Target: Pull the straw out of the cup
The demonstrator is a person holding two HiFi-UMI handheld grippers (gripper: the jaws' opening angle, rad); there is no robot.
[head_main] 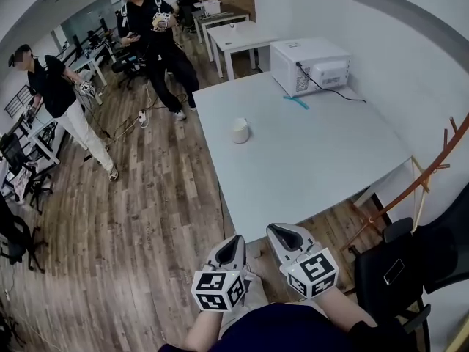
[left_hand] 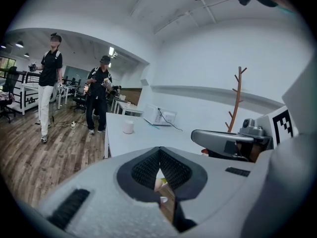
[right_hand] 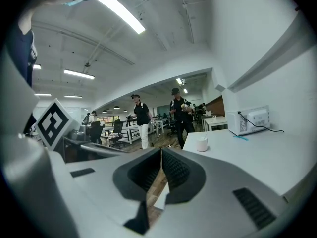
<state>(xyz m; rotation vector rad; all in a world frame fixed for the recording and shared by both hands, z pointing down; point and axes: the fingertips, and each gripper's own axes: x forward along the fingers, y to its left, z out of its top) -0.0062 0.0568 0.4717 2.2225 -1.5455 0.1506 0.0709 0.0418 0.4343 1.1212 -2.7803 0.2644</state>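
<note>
Table: white, set in an open office with a wood floor; its near edge lies just ahead of both grippers.
Straw: a thin teal stick, judged to be the straw, is seen lying flat on the table at its far end, just beside the microwave on the near side; it is not in the cup.
Long axis: level on the tabletop, run from far-left to near-right in the head view.
Cup: white, upright, alone near the table's left edge, apart from the straw; nothing is seen standing out of it, and its inside cannot be made out.
Key relation: the cup is placed well ahead of the fingers, between the two grippers' lines of aim; the straw lies beyond it and to the right, so the right gripper is judged the nearer to it.
Left gripper: held low before the table's near edge; its ribbed pads are pressed together with nothing between them.
Right gripper: held just beside the left one, likewise closed and empty.
Task state: judged done or not set up, since no straw is seen in the cup.
Surroundings: a coat stand and a black chair are placed to the right; a person in black and a person in white trousers are seen on the floor beyond.
</note>
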